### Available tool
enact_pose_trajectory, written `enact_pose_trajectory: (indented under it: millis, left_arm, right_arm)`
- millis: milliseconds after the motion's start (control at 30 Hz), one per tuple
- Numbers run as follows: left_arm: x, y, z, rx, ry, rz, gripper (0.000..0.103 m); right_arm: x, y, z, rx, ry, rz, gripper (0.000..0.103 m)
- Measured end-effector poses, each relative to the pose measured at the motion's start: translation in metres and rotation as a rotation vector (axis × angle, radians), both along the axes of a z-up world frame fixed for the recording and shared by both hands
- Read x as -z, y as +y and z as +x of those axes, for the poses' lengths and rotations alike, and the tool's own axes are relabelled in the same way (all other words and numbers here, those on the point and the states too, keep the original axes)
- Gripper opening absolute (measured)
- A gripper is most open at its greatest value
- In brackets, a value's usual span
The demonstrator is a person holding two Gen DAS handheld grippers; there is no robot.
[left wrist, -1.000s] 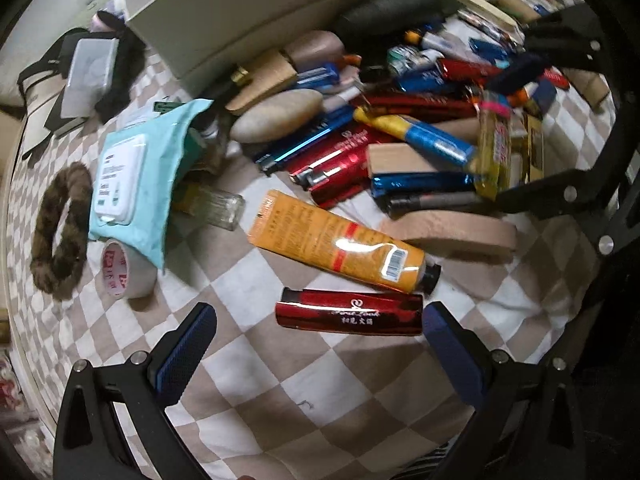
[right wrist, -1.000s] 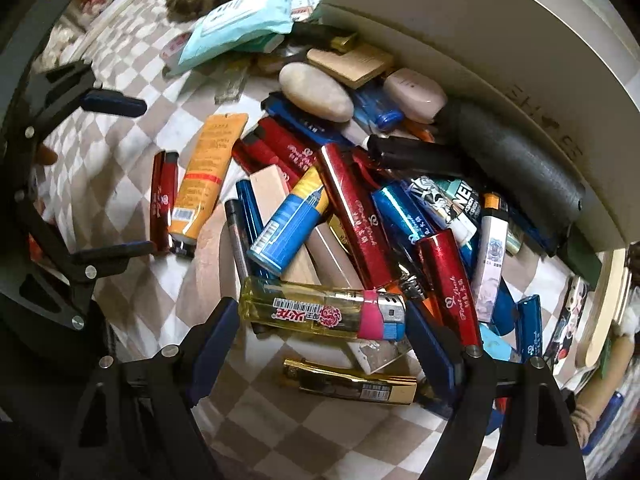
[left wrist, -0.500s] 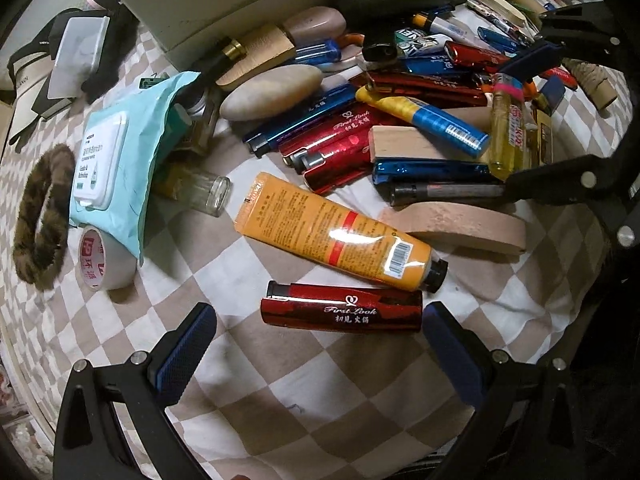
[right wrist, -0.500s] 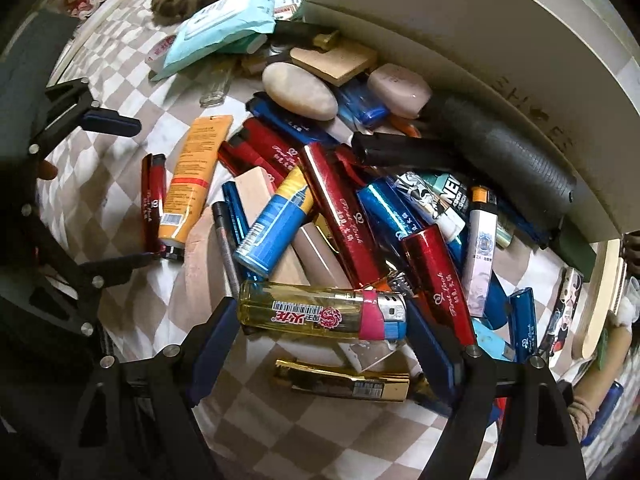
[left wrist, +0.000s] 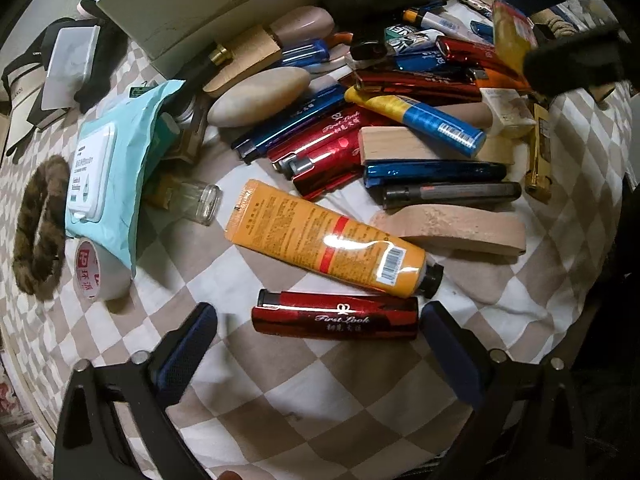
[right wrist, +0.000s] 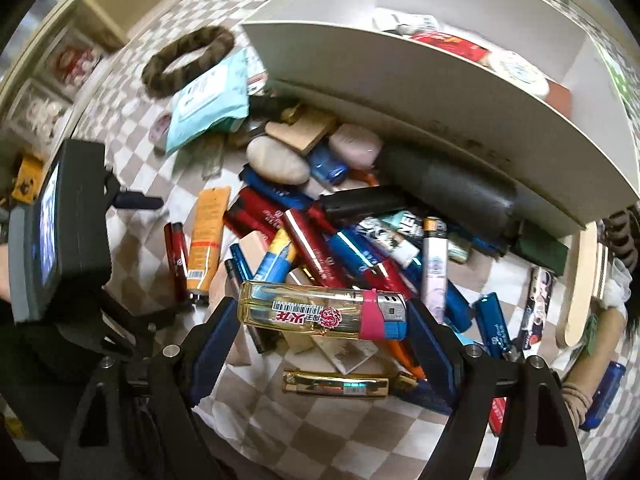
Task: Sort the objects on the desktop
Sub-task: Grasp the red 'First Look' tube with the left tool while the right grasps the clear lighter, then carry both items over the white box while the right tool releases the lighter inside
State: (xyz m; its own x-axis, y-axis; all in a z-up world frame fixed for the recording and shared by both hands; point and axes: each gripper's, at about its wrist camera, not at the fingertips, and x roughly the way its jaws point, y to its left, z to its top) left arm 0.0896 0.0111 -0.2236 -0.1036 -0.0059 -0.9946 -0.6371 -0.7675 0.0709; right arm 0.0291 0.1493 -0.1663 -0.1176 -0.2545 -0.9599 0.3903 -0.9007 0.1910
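Observation:
My right gripper (right wrist: 324, 316) is shut on a clear yellow lighter (right wrist: 320, 314) with a pink band and blue cap, held lengthwise between the jaws, lifted above a pile of lighters and tubes (right wrist: 340, 240). The same lighter shows blurred at the top right of the left wrist view (left wrist: 512, 36). My left gripper (left wrist: 318, 320) is open, its jaws on either side of a dark red lighter (left wrist: 336, 317) lying on the checkered cloth. An orange tube (left wrist: 328, 240) lies just beyond it.
A white bin (right wrist: 440, 60) with items inside stands behind the pile. A teal wipes pack (left wrist: 104, 160), tape roll (left wrist: 96, 276), brown scrunchie (left wrist: 38, 224) and glass bottle (left wrist: 192, 200) lie left. A gold lighter (right wrist: 336, 388) and wooden blocks (left wrist: 452, 228) lie nearby.
My right gripper has lifted the yellow lighter up and away from the pile, toward the white bin. My left gripper has closed in on the dark red lighter and stays open.

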Motion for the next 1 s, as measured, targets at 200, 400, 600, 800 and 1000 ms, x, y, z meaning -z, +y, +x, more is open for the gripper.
enact_pose_trajectory:
  millis: [200,400,600,800,1000]
  left_arm:
    - [0.0,0.002,0.01,-0.006,-0.021,0.005,0.083]
    - [-0.005,0.001,0.018,-0.057,-0.004,-0.013,0.083]
    - [-0.031,-0.003,0.025,-0.124,0.075,0.017,0.083]
    - [-0.079,-0.011,0.001,-0.204,0.167,0.149,0.083]
    - [-0.117,-0.02,-0.071,-0.243,0.275,0.246,0.083]
  right_arm:
    - [0.001,0.0,-0.006,0.036,0.011,-0.01,0.083]
    - [-0.009,0.009,-0.011,0.077,0.039,-0.033,0.083]
    - [-0.035,0.033,-0.015,0.14,0.097,-0.095,0.083]
    - [-0.072,0.064,-0.019,0.23,0.186,-0.167,0.083]
    - [-0.113,0.089,-0.031,0.323,0.293,-0.249,0.083]
